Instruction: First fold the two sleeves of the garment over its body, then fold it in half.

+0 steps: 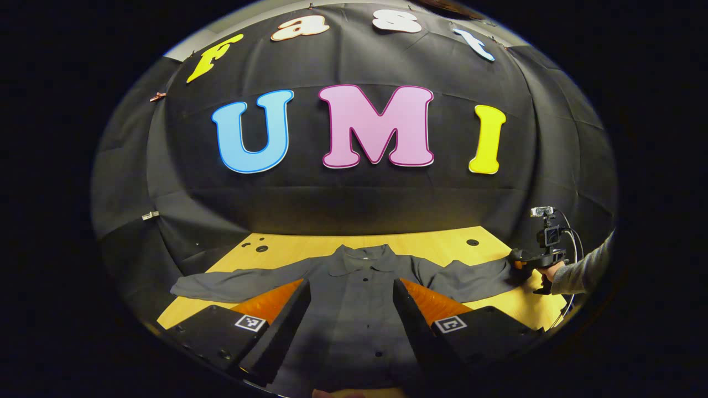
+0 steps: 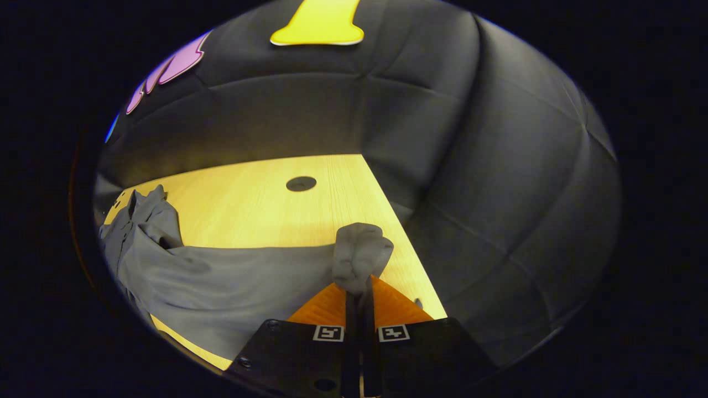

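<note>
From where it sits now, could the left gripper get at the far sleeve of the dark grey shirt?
Probably yes: the left gripper is open over the dark grey button-up shirt, and that sleeve lies flat on the bare wooden table, nothing between them.

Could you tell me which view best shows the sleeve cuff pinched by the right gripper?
The right gripper view: the sleeve cuff bunches up close, clamped in the right gripper, over the wooden table. The left gripper view shows it far off and small, where the gripper meets the shirt's sleeve end.
</note>
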Motion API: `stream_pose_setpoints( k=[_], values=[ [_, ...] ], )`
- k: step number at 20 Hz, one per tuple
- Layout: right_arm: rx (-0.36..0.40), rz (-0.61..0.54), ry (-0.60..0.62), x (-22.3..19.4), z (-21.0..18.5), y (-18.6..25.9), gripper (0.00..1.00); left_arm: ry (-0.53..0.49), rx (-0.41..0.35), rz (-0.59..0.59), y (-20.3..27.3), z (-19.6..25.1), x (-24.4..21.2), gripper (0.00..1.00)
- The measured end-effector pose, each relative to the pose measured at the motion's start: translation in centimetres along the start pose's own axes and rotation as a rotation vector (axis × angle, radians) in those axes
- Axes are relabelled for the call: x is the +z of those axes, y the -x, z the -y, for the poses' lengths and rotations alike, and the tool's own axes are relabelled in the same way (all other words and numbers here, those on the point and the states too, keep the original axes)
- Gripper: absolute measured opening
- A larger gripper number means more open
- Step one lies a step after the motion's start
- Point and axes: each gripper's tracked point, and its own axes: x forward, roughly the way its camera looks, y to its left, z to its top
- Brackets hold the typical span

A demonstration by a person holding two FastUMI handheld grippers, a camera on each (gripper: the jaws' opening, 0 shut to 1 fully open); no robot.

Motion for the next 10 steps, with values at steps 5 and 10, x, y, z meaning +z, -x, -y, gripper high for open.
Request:
stream_pose_setpoints(
  k=[5, 10],
  values=[
    [-0.009, 0.078, 0.055, 3.4, -1.4, 4.5, 0.08, 0.001, -0.03, 0.031, 0.5, -2.5, 0.6, 0.95],
    [-0.058, 0.18, 0.063, 6.8, -3.7, 12.0, 0.08, 0.013, -0.081, 0.051, 1.2, -6.6, 1.2, 0.95]
  ],
)
